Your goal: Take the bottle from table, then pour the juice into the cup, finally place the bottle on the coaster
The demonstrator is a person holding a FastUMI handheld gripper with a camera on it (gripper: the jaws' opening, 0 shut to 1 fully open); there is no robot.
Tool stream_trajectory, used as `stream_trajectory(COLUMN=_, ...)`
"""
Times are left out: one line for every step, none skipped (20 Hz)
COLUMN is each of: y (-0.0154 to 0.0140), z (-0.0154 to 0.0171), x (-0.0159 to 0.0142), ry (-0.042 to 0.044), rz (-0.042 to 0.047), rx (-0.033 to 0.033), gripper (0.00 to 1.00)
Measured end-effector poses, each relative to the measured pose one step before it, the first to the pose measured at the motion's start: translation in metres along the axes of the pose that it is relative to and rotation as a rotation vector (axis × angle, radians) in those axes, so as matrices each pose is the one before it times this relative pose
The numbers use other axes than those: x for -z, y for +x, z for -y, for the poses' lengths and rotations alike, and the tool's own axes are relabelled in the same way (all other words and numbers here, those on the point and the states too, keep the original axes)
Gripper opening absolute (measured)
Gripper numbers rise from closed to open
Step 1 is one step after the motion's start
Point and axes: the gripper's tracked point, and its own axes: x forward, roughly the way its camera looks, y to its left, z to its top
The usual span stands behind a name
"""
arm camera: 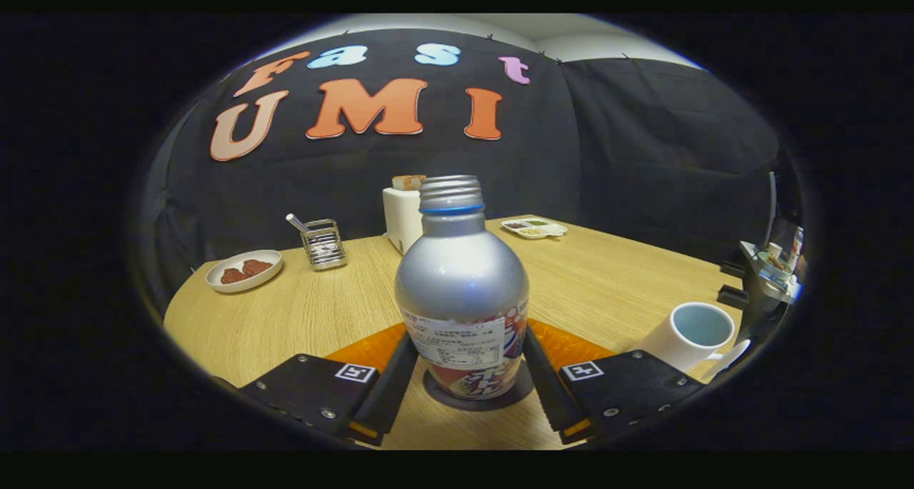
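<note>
Wooden table (285, 318) seen from the gripper, looking fwd along its two fingers. Near edge of the table curves away to the left; far edge runs along the black booth wall. Right side of the table drops off by a dark stand w/ small cluttered items (775, 260), too small to identify.

Centre: a silver bottle (462, 289) w/ a bare threaded neck and a blue ring below it, upright, cap off. Printed label wraps its lower half. The bottle stands on a dark round coaster (439, 392), which lies on an orange mat (364, 350) showing on both sides of the bottle.

Gripper (465, 375): fingers sit one on each side of the bottle's lower body, inner faces right at the label. Whether both press on it or just flank it, can't tell.

A white cup (689, 335) w/ pale blue inside stands to the right of the fingers, near the bottle, apart from it.

Beyond the bottle, well apart: a white toaster (401, 218) w/ bread in the slot, directly behind; a metal mesh holder (323, 244) w/ a utensil, to the left; a white plate (244, 270) w/ brown food, farther left; a divided white dish (534, 227) near the far edge, to the right.

Open tabletop lies left of the bottle, btw the fingers and the plate, and right beyond the cup.
</note>
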Motion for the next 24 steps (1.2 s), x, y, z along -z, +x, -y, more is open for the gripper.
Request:
stream_trajectory(y=-0.00151, z=0.00013, x=-0.00064, ry=0.00128, rz=0.00182, rx=0.00150, gripper=0.80)
stream_trajectory(y=0.00001, z=-0.00002, x=0.00016, ry=-0.00217, rz=0.00687, rx=-0.00085, gripper=0.81)
stream_trajectory(y=-0.00463, z=-0.00107, x=-0.00192, ry=-0.00348, rz=0.00572, rx=-0.00447, gripper=0.83)
stream_trajectory(y=0.00041, z=-0.00149, x=-0.00076, ry=-0.00052, rz=0.00417, rx=-0.01073, gripper=0.85)
stream_trajectory(y=-0.00133, z=-0.00291, x=-0.00145, ry=0.00181, rz=0.00061, rx=-0.01426, gripper=0.88)
stream_trajectory(y=-0.00172, z=-0.00194, x=0.00057, ry=0.00089, rz=-0.00146, rx=-0.01316, gripper=0.89)
stream_trajectory(y=-0.00224, z=-0.00139, x=0.00033, ry=-0.00286, rz=-0.00029, rx=-0.01063, gripper=0.89)
stream_trajectory(y=-0.00304, z=-0.00039, x=-0.00057, ry=-0.00578, rz=0.00102, rx=-0.00917, gripper=0.90)
stream_trajectory(y=-0.00409, z=0.00024, x=-0.00227, ry=-0.00334, rz=0.00663, rx=-0.00436, gripper=0.90)
stream_trajectory(y=-0.00513, z=0.00108, x=-0.00245, ry=0.00270, rz=0.00834, rx=-0.00808, gripper=0.89)
stream_trajectory(y=-0.00510, z=-0.00052, x=-0.00451, ry=0.00913, rz=0.01094, rx=-0.00887, gripper=0.90)
stream_trajectory(y=-0.00535, z=0.00194, x=-0.00346, ry=0.00934, rz=0.01271, rx=-0.00827, gripper=0.90)
stream_trajectory(y=-0.00737, z=0.00016, x=-0.00492, ry=0.00417, rz=0.01277, rx=-0.00968, gripper=0.90)
stream_trajectory(y=-0.00511, z=0.00244, x=-0.00343, ry=0.00068, rz=0.01304, rx=-0.00266, gripper=0.90)
stream_trajectory(y=-0.00689, z=0.00170, x=-0.00395, ry=-0.00060, rz=0.01354, rx=-0.00420, gripper=0.90)
stream_trajectory(y=-0.00738, z=0.00241, x=-0.00408, ry=0.00304, rz=0.01348, rx=-0.00649, gripper=0.90)
stream_trajectory(y=-0.00753, z=0.00142, x=-0.00637, ry=0.00398, rz=0.01588, rx=-0.00891, gripper=0.90)
stream_trajectory(y=-0.00745, z=0.00174, x=-0.00595, ry=0.00077, rz=0.01305, rx=-0.00580, gripper=0.90)
stream_trajectory(y=-0.00779, z=0.00173, x=-0.00539, ry=-0.00379, rz=0.01101, rx=-0.00226, gripper=0.90)
stream_trajectory(y=-0.00706, z=0.00120, x=-0.00489, ry=-0.00819, rz=0.01333, rx=-0.00154, gripper=0.90)
stream_trajectory(y=-0.00771, z=-0.00018, x=-0.00486, ry=-0.01105, rz=0.01054, rx=-0.00837, gripper=0.92)
stream_trajectory(y=-0.00898, z=-0.00156, x=-0.00575, ry=-0.00917, rz=0.01356, rx=-0.01212, gripper=0.93)
stream_trajectory(y=-0.00868, z=-0.00481, x=-0.00647, ry=-0.00851, rz=0.01650, rx=-0.02045, gripper=0.96)
stream_trajectory(y=-0.00836, z=-0.00596, x=-0.00568, ry=-0.00923, rz=0.01127, rx=-0.02299, gripper=0.97)
